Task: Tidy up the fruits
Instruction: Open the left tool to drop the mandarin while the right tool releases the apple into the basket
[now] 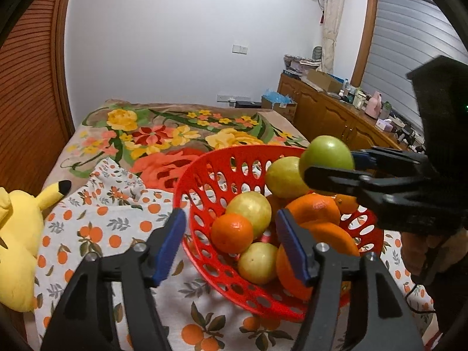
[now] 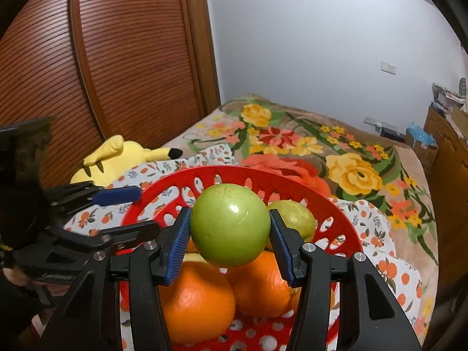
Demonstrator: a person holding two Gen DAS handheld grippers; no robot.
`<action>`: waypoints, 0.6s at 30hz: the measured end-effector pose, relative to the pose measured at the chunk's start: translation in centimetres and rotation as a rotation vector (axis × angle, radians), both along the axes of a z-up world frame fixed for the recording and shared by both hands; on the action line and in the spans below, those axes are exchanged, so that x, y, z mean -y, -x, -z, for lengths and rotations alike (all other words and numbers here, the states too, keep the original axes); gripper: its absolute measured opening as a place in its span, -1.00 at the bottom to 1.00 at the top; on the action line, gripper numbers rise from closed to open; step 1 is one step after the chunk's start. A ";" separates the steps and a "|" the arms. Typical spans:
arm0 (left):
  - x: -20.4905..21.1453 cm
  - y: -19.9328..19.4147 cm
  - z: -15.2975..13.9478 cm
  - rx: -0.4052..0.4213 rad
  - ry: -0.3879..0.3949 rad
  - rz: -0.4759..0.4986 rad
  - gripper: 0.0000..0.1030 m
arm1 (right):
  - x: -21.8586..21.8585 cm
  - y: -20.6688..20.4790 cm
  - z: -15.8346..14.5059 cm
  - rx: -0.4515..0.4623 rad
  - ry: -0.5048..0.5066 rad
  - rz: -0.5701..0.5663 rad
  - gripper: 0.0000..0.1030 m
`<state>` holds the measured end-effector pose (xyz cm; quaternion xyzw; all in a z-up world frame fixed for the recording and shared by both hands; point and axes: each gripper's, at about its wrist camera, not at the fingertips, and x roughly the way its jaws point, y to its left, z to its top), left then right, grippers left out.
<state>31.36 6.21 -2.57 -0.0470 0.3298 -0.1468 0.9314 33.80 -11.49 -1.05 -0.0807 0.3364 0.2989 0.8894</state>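
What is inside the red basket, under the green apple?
The red basket holds oranges and yellow-green fruits. The green apple hangs above them, gripped by the right gripper. The basket's floor is mostly covered by fruit, so anything lower is hidden.

Fruits (image 1: 251, 210) in basket (image 1: 204, 266), apple (image 2: 229, 225) above, plush (image 1: 17, 234) left

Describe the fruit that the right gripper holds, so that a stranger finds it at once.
Find the red basket on the orange-print cloth. Above its fruit pile, the right gripper clamps a green apple. It alone is plain green and lifted; its neighbours are yellowish or orange.
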 end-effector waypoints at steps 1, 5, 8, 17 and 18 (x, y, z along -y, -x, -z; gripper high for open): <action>-0.1 0.1 -0.2 0.012 -0.004 -0.007 0.35 | -0.1 -0.3 0.1 0.001 0.007 0.003 0.03; -1.0 0.2 -0.9 0.023 0.002 -0.018 0.35 | -0.4 -1.6 0.3 -0.019 0.012 0.008 0.03; -2.1 0.4 -1.2 0.031 0.003 -0.042 0.35 | -0.5 -2.3 0.6 -0.033 0.023 0.016 0.03; -3.8 0.9 -1.3 0.038 -0.008 -0.080 0.36 | -1.7 -3.9 1.1 -0.086 0.055 0.010 0.03; -3.8 1.0 -1.3 0.038 -0.010 -0.083 0.35 | -1.8 -4.0 1.2 -0.093 0.059 0.007 0.04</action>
